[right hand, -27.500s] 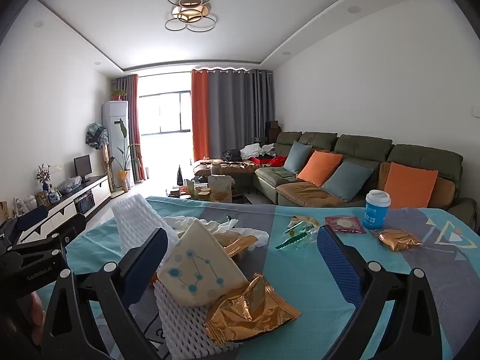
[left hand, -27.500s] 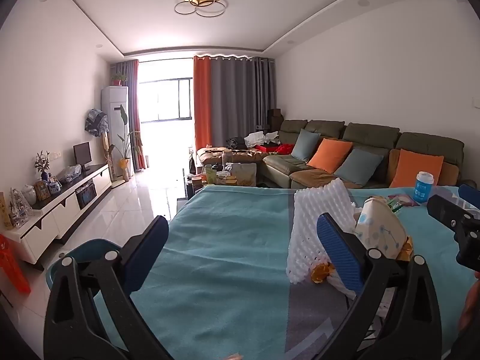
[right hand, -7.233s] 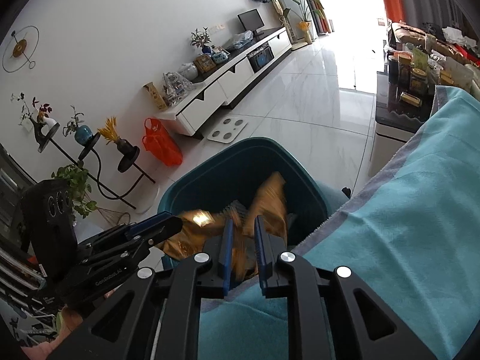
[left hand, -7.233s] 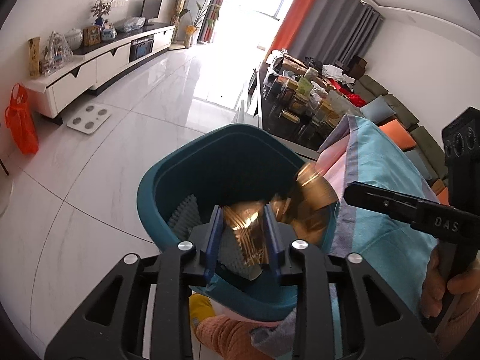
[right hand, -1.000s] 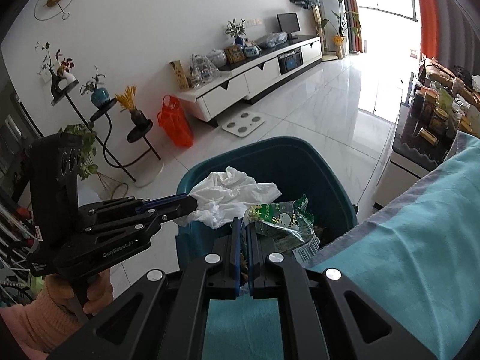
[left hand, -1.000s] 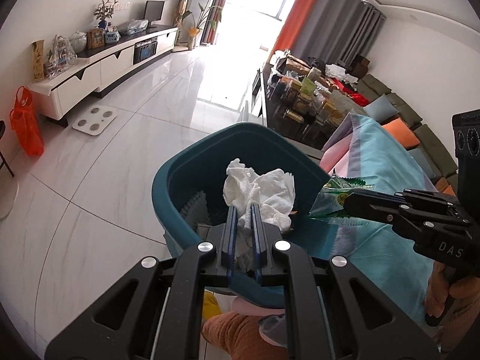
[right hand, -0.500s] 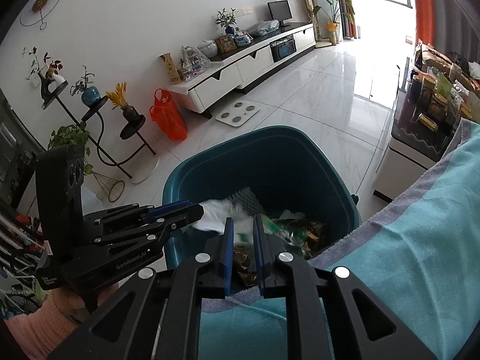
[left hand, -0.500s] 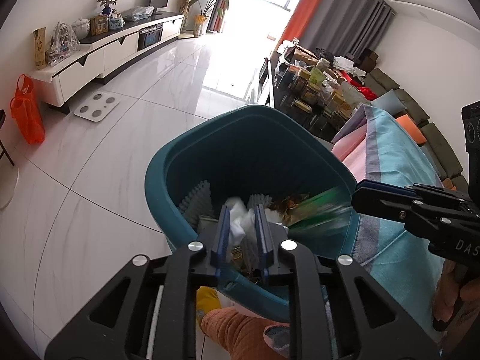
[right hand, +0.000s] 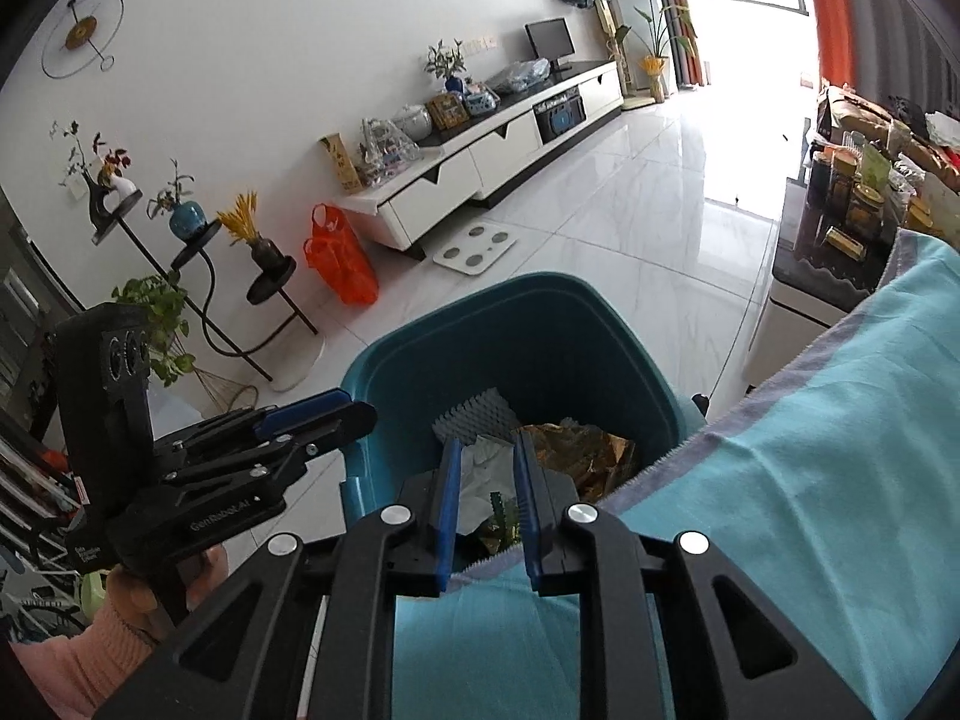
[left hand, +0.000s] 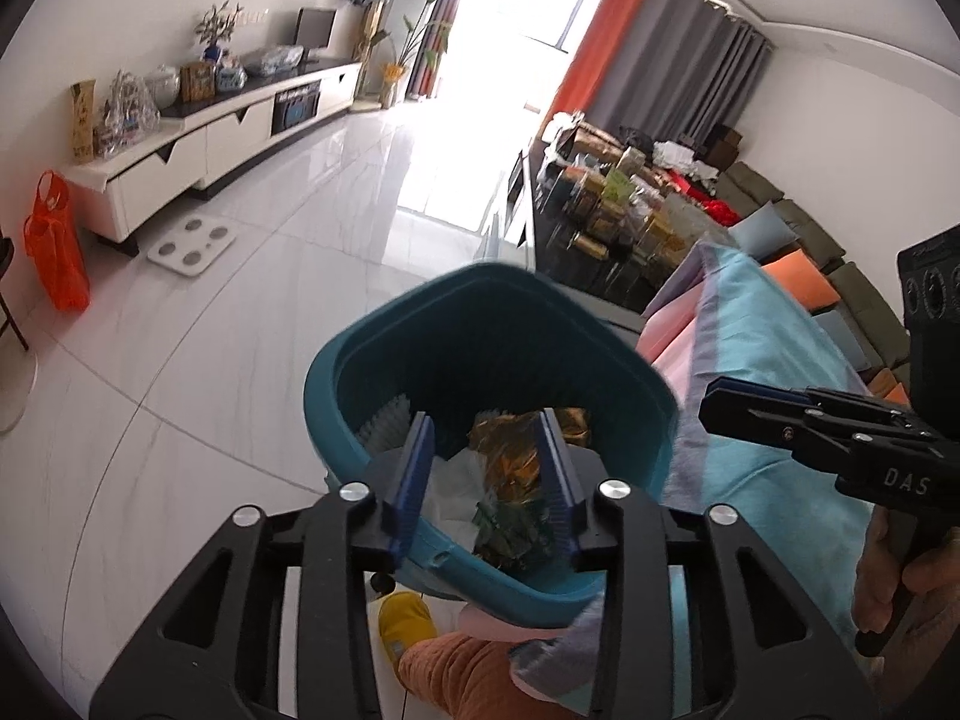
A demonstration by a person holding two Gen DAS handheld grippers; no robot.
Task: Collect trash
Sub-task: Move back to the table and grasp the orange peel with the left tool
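Note:
A teal bin (left hand: 372, 354) stands on the floor beside the table; it also shows in the right wrist view (right hand: 540, 312). Inside lie white foam netting (right hand: 477, 411), a white tissue (right hand: 489, 465), gold wrappers (left hand: 510, 450) and a green wrapper (left hand: 516, 531). My left gripper (left hand: 486, 423) is open and empty over the bin's near rim. My right gripper (right hand: 485, 450) is open and empty above the bin at the table's edge. Each gripper shows from the side in the other's view, the right one (left hand: 738, 399) and the left one (right hand: 336, 411).
The table's turquoise cloth (right hand: 810, 450) lies right of the bin. A white TV cabinet (right hand: 480, 150), an orange bag (right hand: 339, 258), a floor scale (right hand: 474, 249) and plant stands (right hand: 264, 276) stand beyond on the tiled floor. A cluttered coffee table (left hand: 612, 210) and a sofa (left hand: 840, 282) are far right.
Both grippers have opened. The white tissue left my left gripper and the green wrapper left my right gripper; both now lie in the bin.

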